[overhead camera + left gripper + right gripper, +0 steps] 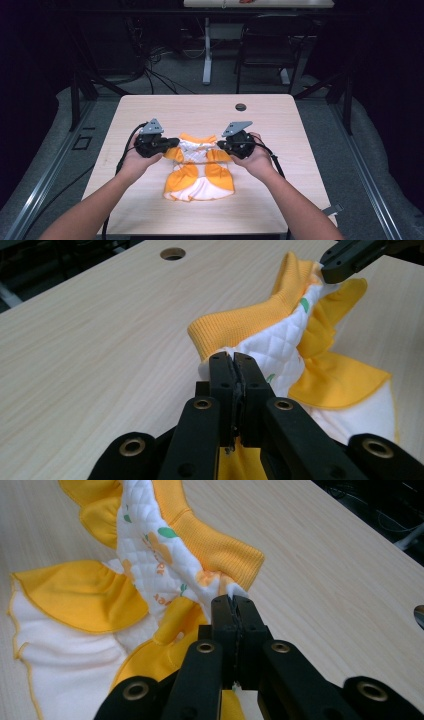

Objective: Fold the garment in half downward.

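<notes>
A table of pale wood with rounded corners is seen. A small round hole is cut into its top near the far edge. A little orange and white garment is laid in the middle of the top, its lower part spread flat on the wood.

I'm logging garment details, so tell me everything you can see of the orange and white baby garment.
The baby garment is small, of white quilted printed fabric with orange ruffles and an orange ribbed band. Its lower part lies on the wooden table. The left claw and the right claw are each shut on an upper corner, lifting the top edge between them.
</notes>
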Available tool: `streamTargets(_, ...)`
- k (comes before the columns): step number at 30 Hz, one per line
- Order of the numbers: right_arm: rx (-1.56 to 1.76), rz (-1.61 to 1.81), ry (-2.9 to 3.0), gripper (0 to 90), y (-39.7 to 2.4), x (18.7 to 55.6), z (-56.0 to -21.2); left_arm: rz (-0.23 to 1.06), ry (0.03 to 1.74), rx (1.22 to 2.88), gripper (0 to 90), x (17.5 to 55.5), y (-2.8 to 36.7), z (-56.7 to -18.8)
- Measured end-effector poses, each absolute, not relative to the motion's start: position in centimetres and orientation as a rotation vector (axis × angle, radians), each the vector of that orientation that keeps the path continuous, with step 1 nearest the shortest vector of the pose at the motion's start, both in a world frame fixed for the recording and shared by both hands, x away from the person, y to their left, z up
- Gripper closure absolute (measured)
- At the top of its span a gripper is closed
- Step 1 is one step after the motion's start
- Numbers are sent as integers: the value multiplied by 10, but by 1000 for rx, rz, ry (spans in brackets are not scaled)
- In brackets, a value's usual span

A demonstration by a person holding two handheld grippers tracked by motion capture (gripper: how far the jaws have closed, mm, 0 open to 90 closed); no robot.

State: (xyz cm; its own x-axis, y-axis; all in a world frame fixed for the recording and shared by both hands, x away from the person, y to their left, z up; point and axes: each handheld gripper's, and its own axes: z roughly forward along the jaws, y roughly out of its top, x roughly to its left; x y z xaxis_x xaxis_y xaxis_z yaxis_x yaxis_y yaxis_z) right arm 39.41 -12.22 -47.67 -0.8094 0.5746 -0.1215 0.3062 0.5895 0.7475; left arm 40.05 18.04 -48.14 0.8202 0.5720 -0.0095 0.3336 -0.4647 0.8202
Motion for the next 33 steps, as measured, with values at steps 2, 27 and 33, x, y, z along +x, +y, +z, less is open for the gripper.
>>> streamTargets(2, 716, 1064, 2484, 894, -122, 391, -480, 330, 658, 2107, 880, 396, 180, -485)
streamTargets(27, 719, 1113, 2570, 823, -129, 345, -516, 237, 615, 2121, 809, 351, 184, -524)
streamTargets(33, 737, 1208, 2526, 798, -134, 340, -505, 235, 634, 2074, 740, 351, 191, -514)
